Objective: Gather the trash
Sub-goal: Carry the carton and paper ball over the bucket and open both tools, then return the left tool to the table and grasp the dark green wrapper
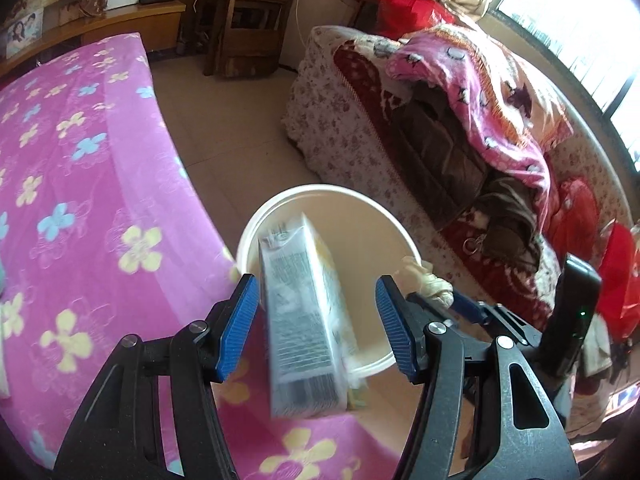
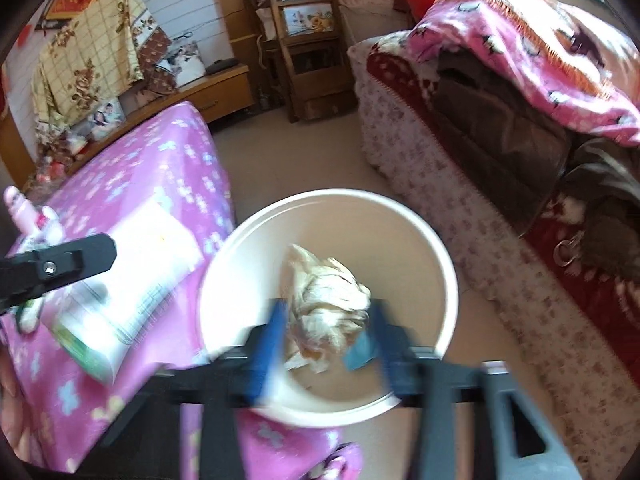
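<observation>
A white round bin [image 1: 394,236] stands on the floor beside the pink flowered bed; it also shows in the right wrist view [image 2: 436,240]. My left gripper [image 1: 318,322] is open above the bin's near rim, and a blurred white carton [image 1: 304,320] sits loose between its fingers, apart from the right pad. My right gripper [image 2: 326,326] is shut on a crumpled beige paper wad [image 2: 328,304] over the bin's opening. That wad [image 1: 426,284] and the right gripper show in the left wrist view. The carton [image 2: 128,288] and the left gripper show in the right wrist view.
The pink flowered bed [image 1: 80,184] fills the left. A sofa with a floral cover, a pink blanket [image 1: 472,92] and dark clothes lies on the right. A wooden chair [image 1: 248,24] and a low cabinet stand at the far wall. Tiled floor runs between.
</observation>
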